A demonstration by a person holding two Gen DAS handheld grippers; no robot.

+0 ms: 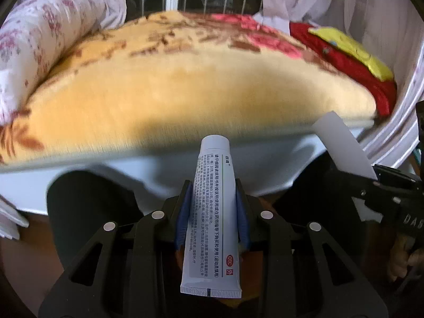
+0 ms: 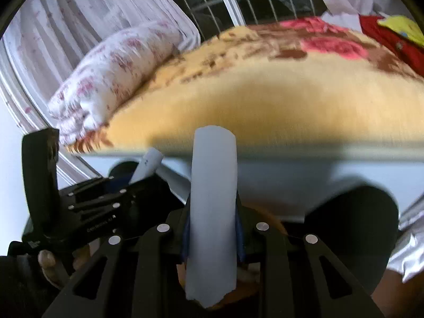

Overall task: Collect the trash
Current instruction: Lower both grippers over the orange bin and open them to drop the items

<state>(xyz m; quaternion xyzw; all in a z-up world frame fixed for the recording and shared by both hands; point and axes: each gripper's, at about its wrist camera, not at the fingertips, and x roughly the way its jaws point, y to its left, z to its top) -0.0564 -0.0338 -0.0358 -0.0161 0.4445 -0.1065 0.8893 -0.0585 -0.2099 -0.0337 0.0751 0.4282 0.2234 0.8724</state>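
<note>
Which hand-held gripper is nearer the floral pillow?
Left. The left hand-held gripper, clamping the ointment tube, sits just below the floral pillow; the right hand-held gripper, gripping the paper piece, is farther away.

Left gripper (image 1: 213,201): black angular linkage arms with round silver screw heads either side of blue pads (image 1: 185,212). Right gripper (image 2: 212,222) matches it, black with silver screws beside blue pads (image 2: 239,238).

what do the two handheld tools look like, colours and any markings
Both are matte black plastic. The left tool and the right tool each have blue finger pads, triangular cut-outs in the linkage arms and round silver pivot pins. Faint white lettering marks the bodies. No sleeves or cables are visible.
</note>
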